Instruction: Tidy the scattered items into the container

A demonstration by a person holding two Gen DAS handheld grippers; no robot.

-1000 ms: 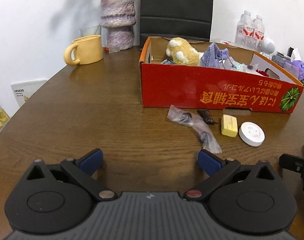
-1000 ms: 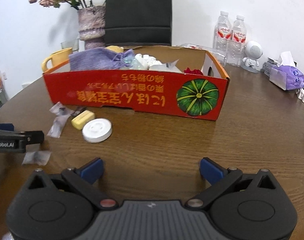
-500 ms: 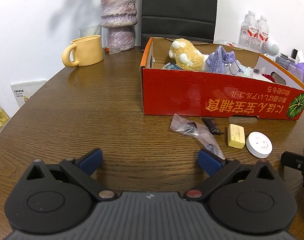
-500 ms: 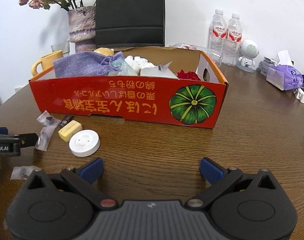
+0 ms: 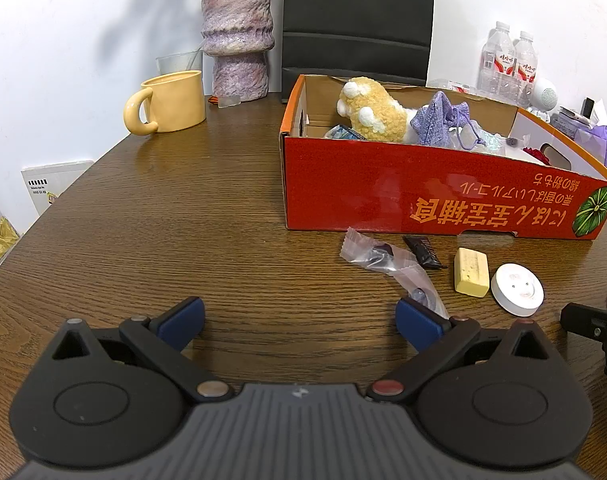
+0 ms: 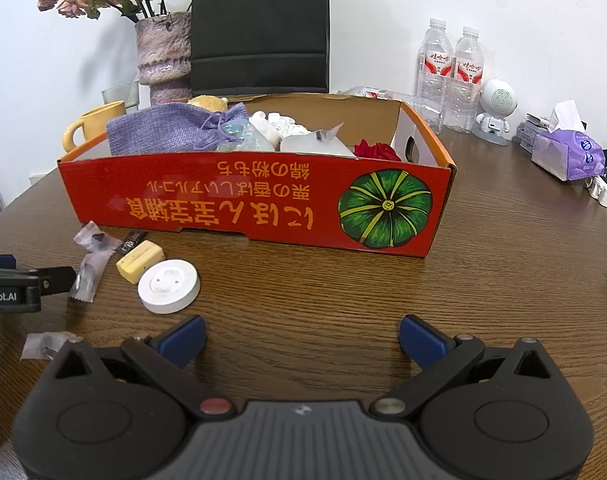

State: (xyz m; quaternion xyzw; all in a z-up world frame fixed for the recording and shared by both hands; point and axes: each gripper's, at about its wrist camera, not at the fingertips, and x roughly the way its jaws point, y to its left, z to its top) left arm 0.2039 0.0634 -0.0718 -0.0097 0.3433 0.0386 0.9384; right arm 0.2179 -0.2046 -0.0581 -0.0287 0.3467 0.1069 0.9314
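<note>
Dark brown wood-grain table (image 5: 183, 216), carrying a red cardboard box (image 6: 255, 200) (pumpkin print on the front wall) with a clear plastic wrapper (image 5: 387, 264), a dark sachet (image 5: 423, 252), a yellow block (image 5: 470, 271) and a white round disc (image 5: 516, 289) lying just in front of it, the block and disc close beside each other. Near the far left edge, a yellow mug (image 5: 171, 102), a clear glass (image 5: 179, 62) and a purple vase (image 5: 237, 36). Off to the right, two water bottles (image 6: 451, 76), a small white robot figure (image 6: 495, 112) and a purple tissue pack (image 6: 569, 156); nearer the camera, a second scrap of clear wrapper (image 6: 43, 342).
</note>
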